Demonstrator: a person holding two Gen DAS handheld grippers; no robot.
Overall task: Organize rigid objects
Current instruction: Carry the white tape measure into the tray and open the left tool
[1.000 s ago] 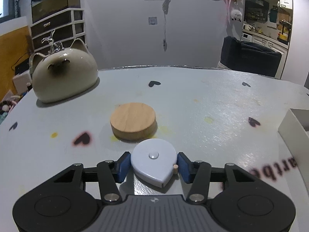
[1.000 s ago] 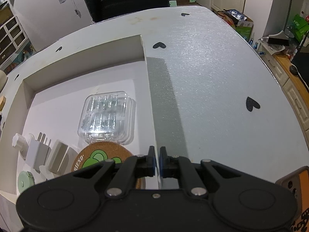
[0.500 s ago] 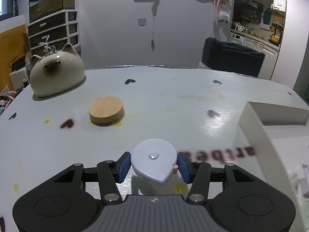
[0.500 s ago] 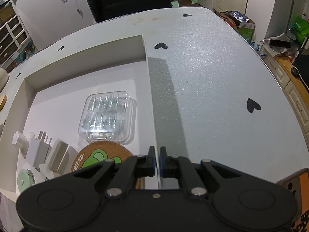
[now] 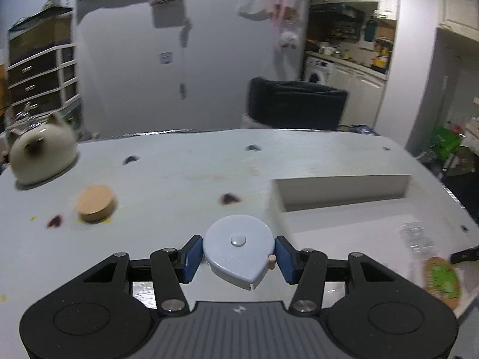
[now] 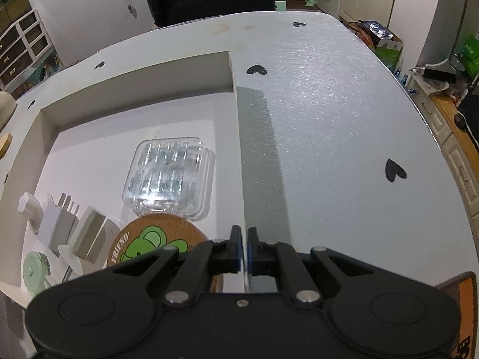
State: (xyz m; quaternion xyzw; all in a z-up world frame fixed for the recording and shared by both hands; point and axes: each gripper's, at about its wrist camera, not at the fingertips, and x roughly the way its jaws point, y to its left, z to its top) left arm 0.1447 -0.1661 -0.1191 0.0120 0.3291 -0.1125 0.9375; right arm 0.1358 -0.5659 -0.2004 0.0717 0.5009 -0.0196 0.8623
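Note:
My left gripper (image 5: 235,258) is shut on a pale blue teardrop-shaped tape measure (image 5: 238,248) and holds it above the table, just left of the white tray (image 5: 341,187). My right gripper (image 6: 244,249) is shut on the right wall of the white tray (image 6: 239,155). In the tray lie a clear plastic case (image 6: 169,176), a cork coaster with a green print (image 6: 152,245), white plug adapters (image 6: 64,224) and a small green round thing (image 6: 34,267). A round wooden disc (image 5: 95,203) lies on the table at the left.
A cream cat-shaped ceramic pot (image 5: 42,155) stands at the table's far left. A dark chair (image 5: 295,106) stands behind the far edge. Black heart marks (image 6: 395,170) dot the white table. An orange-edged object (image 6: 462,314) shows at the lower right.
My left gripper has carried the tape measure to the right, away from the wooden disc and up to the tray. The right gripper has stayed on the tray wall.

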